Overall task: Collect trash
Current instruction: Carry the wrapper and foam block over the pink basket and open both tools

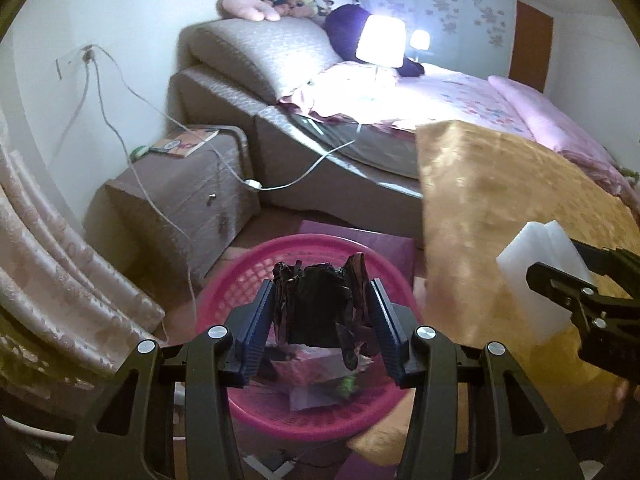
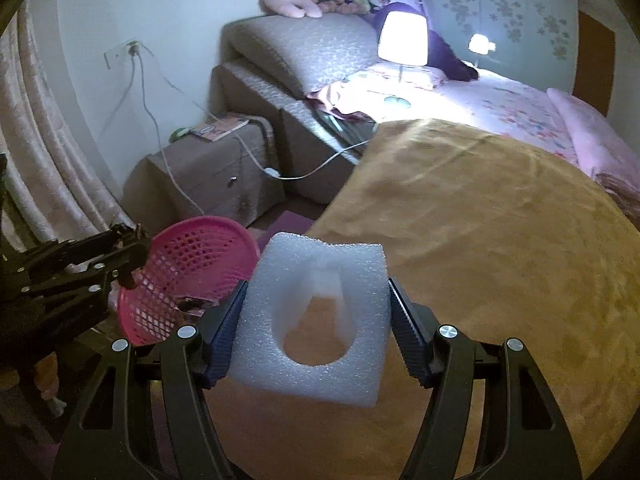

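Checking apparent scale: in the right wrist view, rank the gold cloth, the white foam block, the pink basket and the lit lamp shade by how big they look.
1. gold cloth
2. white foam block, inflated by nearness
3. pink basket, partly hidden, so unsure against the foam
4. lamp shade

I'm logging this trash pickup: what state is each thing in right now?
Left gripper: jaws shut on the dark crumpled wrapper, above the basket.
Right gripper: jaws shut on the white foam block.
Pink basket: upright, some trash already inside.
Lamp: switched on.
Bedside drawers: closed.
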The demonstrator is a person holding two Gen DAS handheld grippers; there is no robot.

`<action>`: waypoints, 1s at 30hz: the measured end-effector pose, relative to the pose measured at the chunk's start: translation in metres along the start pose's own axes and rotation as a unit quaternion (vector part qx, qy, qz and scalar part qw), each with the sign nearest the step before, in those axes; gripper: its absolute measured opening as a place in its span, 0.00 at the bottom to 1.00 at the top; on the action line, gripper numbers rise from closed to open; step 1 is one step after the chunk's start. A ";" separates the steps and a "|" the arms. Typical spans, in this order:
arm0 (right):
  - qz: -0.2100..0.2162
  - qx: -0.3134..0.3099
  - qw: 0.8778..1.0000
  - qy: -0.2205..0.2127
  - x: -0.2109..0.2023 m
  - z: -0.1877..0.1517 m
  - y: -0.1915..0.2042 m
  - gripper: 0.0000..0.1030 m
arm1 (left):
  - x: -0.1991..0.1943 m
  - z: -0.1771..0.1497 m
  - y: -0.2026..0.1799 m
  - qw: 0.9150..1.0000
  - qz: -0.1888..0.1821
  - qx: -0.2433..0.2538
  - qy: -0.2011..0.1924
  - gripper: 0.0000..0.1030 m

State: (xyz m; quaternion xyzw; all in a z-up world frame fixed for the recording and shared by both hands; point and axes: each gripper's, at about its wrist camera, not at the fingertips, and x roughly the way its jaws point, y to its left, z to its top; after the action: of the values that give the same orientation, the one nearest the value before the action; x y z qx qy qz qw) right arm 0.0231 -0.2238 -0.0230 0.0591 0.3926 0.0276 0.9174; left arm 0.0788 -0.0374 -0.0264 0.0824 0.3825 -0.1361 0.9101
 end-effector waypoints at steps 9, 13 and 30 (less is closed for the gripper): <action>0.031 -0.014 0.999 0.014 0.034 0.021 0.032 0.63 | 0.024 0.003 0.026 0.999 0.031 -0.018 0.012 0.44; 0.033 -0.022 0.999 0.012 0.042 0.026 0.044 0.63 | 0.032 0.001 0.037 0.999 0.036 -0.031 0.019 0.44; 0.066 -0.025 0.997 0.040 0.072 0.034 0.062 0.64 | 0.054 -0.007 0.054 0.997 0.043 -0.048 0.046 0.46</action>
State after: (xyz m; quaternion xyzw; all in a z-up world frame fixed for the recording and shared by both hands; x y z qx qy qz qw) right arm 0.0973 -0.1583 -0.0437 0.0604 0.4236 0.1003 0.8982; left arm 0.1270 0.0053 -0.0679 0.0605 0.4258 -0.0746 0.8997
